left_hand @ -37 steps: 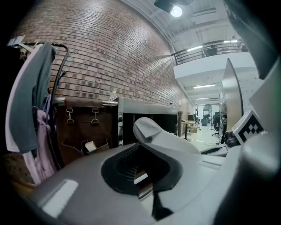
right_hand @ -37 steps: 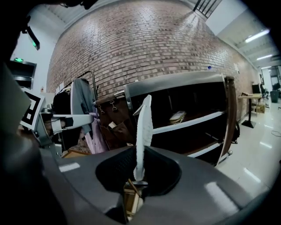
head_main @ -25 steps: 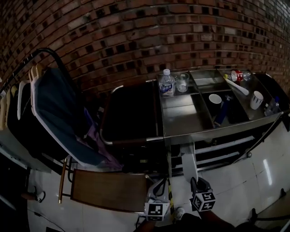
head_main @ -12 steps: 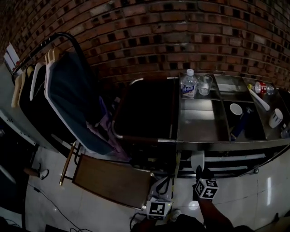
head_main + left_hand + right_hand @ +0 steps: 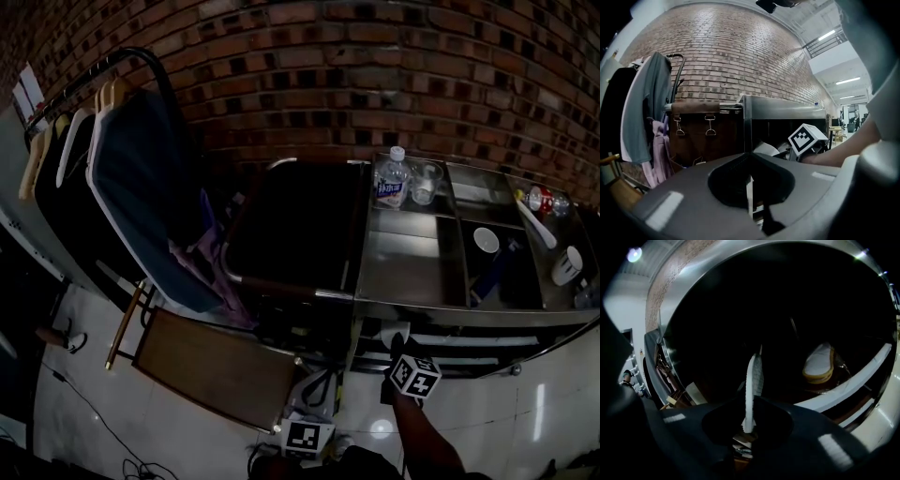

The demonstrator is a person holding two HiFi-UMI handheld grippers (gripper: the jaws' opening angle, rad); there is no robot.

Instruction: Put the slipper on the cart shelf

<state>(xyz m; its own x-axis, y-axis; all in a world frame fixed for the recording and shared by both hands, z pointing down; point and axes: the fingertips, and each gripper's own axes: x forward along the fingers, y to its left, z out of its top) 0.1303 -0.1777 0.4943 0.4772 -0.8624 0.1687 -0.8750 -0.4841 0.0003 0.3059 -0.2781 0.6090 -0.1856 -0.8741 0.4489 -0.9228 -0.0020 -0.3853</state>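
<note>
A white slipper [image 5: 753,385] stands edge-on between the jaws of my right gripper [image 5: 749,425], which is shut on it. It is pushed into the dark space under the steel cart top [image 5: 408,267]. A second white slipper [image 5: 819,363] with a tan edge lies deeper on the cart shelf [image 5: 853,380]. In the head view the right gripper [image 5: 397,343] reaches under the cart's front edge, its marker cube just behind. My left gripper [image 5: 322,386] hangs lower left of it. Its fingertips [image 5: 749,194] meet in a thin line with nothing between them.
A clothes rack with hangers and a blue garment [image 5: 131,187] stands at the left. A brown board [image 5: 220,366] lies on the floor below it. On the cart top are a water bottle [image 5: 389,183], a glass [image 5: 425,183] and cups [image 5: 486,240].
My right gripper has moved forward toward the cart, carrying the white slipper under the top's front edge. The left gripper has barely shifted.
</note>
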